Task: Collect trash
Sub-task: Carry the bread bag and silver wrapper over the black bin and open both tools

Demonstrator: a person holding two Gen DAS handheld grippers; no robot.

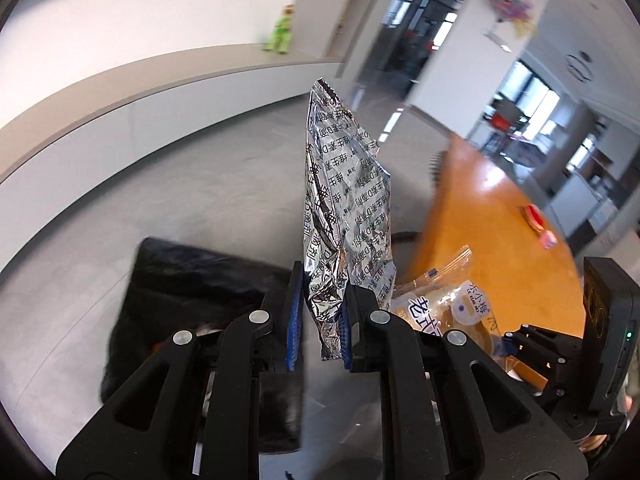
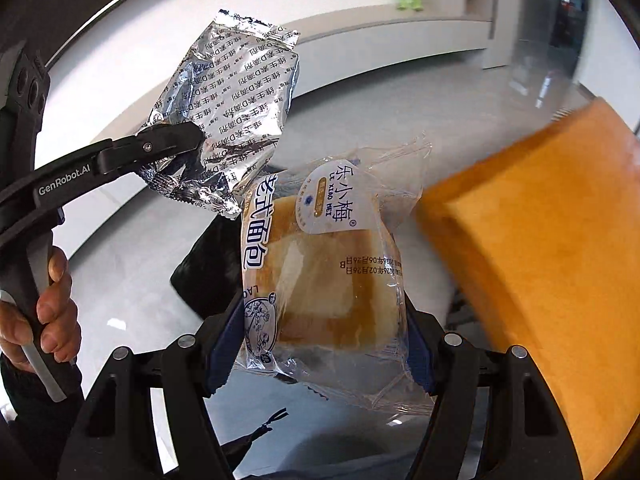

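My left gripper (image 1: 322, 312) is shut on a crumpled silver foil wrapper (image 1: 344, 200) printed with black characters, held upright in the air. The same wrapper (image 2: 236, 96) and the left gripper (image 2: 176, 148) show at upper left in the right wrist view. My right gripper (image 2: 320, 344) is shut on a clear bread package (image 2: 320, 264) with a white label, a slice of bread inside. That package (image 1: 448, 308) shows at right in the left wrist view. A black trash bag (image 1: 192, 300) lies on the grey floor below both grippers, and also shows in the right wrist view (image 2: 212, 264).
An orange wooden table (image 1: 492, 216) stands to the right, also in the right wrist view (image 2: 540, 260), with a small red and pink object (image 1: 538, 222) on it. A white curved low wall (image 1: 120, 96) runs behind, with a green figure (image 1: 280, 34) on top.
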